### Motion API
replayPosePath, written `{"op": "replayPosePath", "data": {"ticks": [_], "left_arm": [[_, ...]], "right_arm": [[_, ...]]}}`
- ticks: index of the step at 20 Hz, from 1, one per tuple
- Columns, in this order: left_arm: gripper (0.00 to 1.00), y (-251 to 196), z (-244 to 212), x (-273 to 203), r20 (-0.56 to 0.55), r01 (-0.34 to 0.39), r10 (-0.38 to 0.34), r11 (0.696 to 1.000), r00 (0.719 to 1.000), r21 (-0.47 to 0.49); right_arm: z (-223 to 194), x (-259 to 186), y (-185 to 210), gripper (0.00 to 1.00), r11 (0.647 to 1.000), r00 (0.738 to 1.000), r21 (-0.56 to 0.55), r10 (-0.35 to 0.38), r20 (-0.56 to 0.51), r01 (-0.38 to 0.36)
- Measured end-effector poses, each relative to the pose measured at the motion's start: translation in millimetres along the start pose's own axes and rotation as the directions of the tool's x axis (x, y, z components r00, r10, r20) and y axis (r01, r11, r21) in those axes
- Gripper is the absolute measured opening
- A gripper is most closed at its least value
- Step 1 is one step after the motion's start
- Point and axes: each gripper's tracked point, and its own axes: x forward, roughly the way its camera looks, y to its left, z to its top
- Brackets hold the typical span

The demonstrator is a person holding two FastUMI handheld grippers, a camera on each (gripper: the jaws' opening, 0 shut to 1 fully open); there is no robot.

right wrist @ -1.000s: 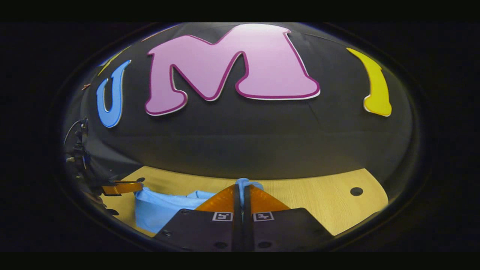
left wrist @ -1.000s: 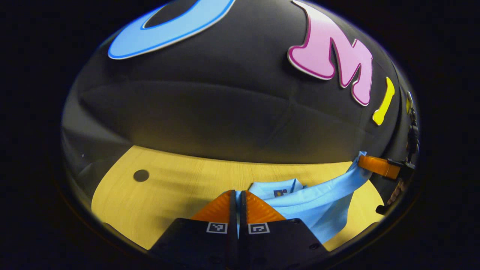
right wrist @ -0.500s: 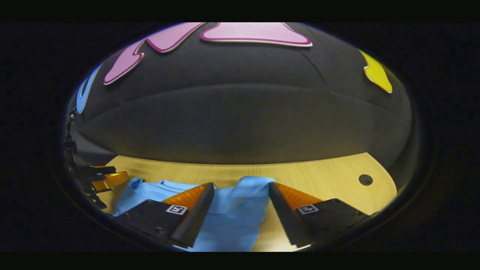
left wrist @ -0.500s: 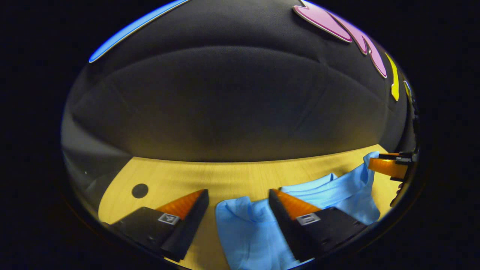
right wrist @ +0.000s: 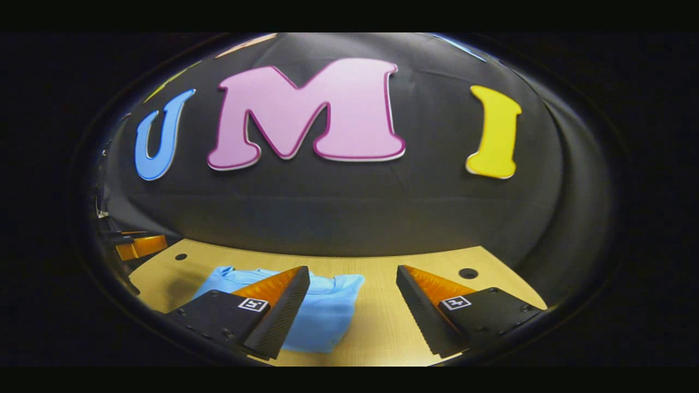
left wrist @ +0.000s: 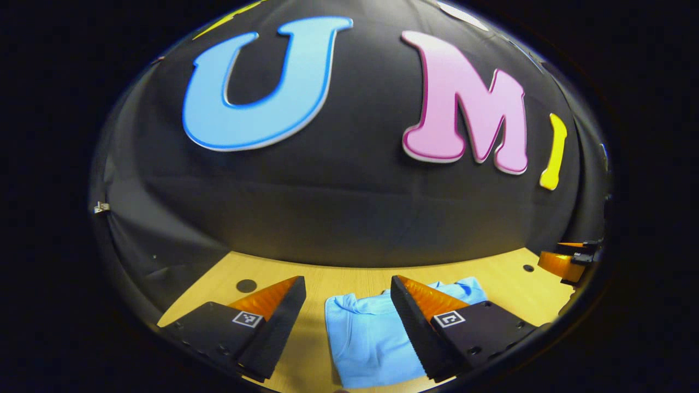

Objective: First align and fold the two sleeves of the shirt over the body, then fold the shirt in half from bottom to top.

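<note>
A light blue shirt [left wrist: 368, 333] lies folded into a compact block on the wooden table [left wrist: 338, 278]. In the left gripper view my left gripper [left wrist: 347, 286] stands open above the table, the shirt showing between its fingers and under the right one. The right gripper's fingers [left wrist: 557, 263] show far off at the right edge. In the right gripper view the shirt [right wrist: 327, 311] lies low and left, partly behind the left finger of my open right gripper [right wrist: 354, 275], which holds nothing. The left gripper's fingers [right wrist: 139, 246] show at the far left.
The table [right wrist: 382, 322] has small round holes, one [left wrist: 246, 285] at its back left, one [left wrist: 527, 268] at its back right, which is the hole [right wrist: 468, 273] in the right gripper view. The black booth wall rises just behind the table's far edge.
Both grippers went from shut on the shirt's cloth to open, letting it drop. Since then both have drawn back and up, and the shirt lies flat and folded.
</note>
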Motion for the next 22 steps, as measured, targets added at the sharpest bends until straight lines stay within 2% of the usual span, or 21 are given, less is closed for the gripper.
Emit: {"op": "replayPosePath", "data": {"ticks": [4,8,10,12,16,19,22], "left_arm": [[0.97,14.1,32.6,-100.0,0.069,-0.022,0.024,1.0,0.997,-0.018],[0.98,19.5,62.3,-190.7,0.148,-0.034,0.032,0.999,0.988,0.009],[0.95,7.6,70.0,-232.4,0.177,-0.001,-0.003,1.0,0.984,0.023],[0.98,-9.6,69.2,-272.0,0.19,0.042,-0.044,0.999,0.981,0.016],[0.98,-31.1,72.4,-342.6,0.278,0.063,-0.053,0.998,0.959,-0.029],[0.98,-44.2,60.8,-376.3,0.3,0.074,-0.066,0.997,0.952,-0.014],[0.98,-52.9,46.7,-389.2,0.304,0.102,-0.087,0.994,0.949,-0.034]], "right_arm": [[36.6,-89.1,5.2,0.98,0.999,0.999,0.033,-0.008,0.046,0.007],[76.3,-173.1,9.2,0.98,0.988,0.992,0.151,-0.024,0.123,0.005],[92.4,-212.4,7.5,0.98,0.988,0.986,0.151,-0.041,0.164,0.016],[101.4,-251.1,6.8,0.98,0.99,0.977,0.133,-0.068,0.203,0.041],[95.0,-321.7,20.8,0.98,0.997,0.966,0.063,-0.059,0.251,0.044],[70.5,-349.9,35.0,0.98,0.999,0.976,0.054,-0.01,0.216,-0.002],[58.1,-367.3,41.8,0.98,0.998,0.97,0.061,0.005,0.241,-0.021]]}}
